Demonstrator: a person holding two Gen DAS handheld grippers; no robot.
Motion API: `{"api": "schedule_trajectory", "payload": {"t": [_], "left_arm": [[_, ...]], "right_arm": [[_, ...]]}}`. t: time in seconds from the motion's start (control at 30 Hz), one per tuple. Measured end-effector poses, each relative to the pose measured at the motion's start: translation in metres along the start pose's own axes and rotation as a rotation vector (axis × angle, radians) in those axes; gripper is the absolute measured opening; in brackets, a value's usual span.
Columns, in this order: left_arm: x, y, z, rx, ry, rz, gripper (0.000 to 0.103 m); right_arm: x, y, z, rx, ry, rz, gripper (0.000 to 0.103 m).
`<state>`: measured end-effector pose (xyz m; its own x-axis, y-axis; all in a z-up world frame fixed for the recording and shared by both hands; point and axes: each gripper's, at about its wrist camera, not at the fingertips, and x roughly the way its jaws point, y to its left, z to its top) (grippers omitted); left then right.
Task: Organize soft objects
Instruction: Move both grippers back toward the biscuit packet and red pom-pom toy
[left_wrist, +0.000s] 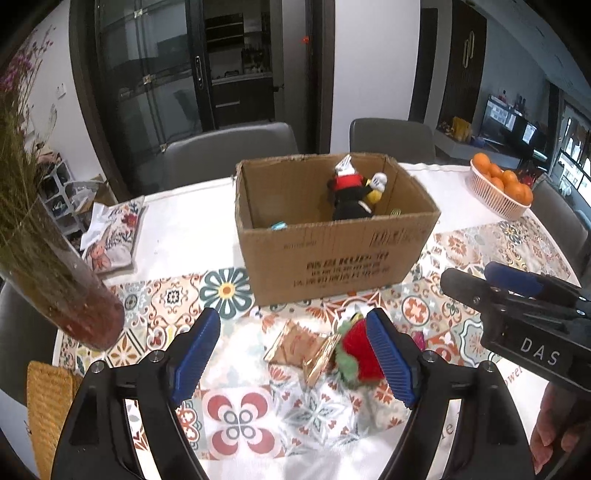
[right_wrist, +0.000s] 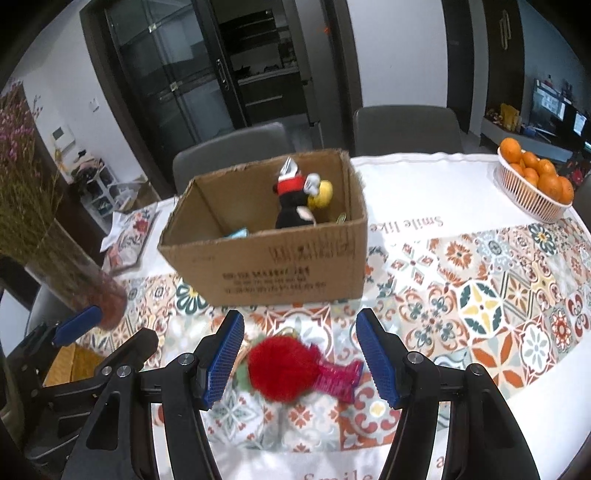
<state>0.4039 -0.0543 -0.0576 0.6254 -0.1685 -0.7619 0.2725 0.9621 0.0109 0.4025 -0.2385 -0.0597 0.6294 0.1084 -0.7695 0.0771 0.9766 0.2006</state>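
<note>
An open cardboard box (left_wrist: 332, 251) (right_wrist: 280, 266) stands mid-table and holds a black, red and yellow plush toy (left_wrist: 351, 195) (right_wrist: 295, 203). In front of it a fuzzy red strawberry plush (left_wrist: 356, 354) (right_wrist: 282, 369) with green leaves lies on the patterned cloth, a pink piece (right_wrist: 340, 376) at its right side. My right gripper (right_wrist: 301, 358) is open above it, with the plush between the blue pads and clear of both. My left gripper (left_wrist: 295, 354) is open over a gold-brown packet (left_wrist: 299, 347); its right finger (left_wrist: 388, 354) is beside the strawberry. The two grippers are close together.
A glass vase of dried flowers (left_wrist: 74, 302) (right_wrist: 85, 280) stands at the left. A basket of oranges (left_wrist: 502, 188) (right_wrist: 535, 184) is at the far right. A folded floral cloth (left_wrist: 110, 236) and a woven mat (left_wrist: 48, 398) lie at the left. Grey chairs (left_wrist: 229, 151) line the table's far side.
</note>
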Motion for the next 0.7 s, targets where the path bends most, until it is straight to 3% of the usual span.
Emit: {"api": "schedule_trajectory", "payload": {"t": [0.33, 0.43, 0.7], "left_arm": [[0.008, 0.007, -0.032, 0.019, 0.049, 0.002, 0.081], [0.01, 0.008, -0.04, 0.03, 0.054, -0.007, 0.081], [0.032, 0.013, -0.063, 0.052, 0.116, -0.051, 0.082]], "right_arm": [[0.013, 0.009, -0.027, -0.046, 0.05, 0.012, 0.065], [0.019, 0.012, -0.035, -0.052, 0.072, 0.025, 0.072], [0.043, 0.022, -0.048, -0.104, 0.148, 0.021, 0.073]]}}
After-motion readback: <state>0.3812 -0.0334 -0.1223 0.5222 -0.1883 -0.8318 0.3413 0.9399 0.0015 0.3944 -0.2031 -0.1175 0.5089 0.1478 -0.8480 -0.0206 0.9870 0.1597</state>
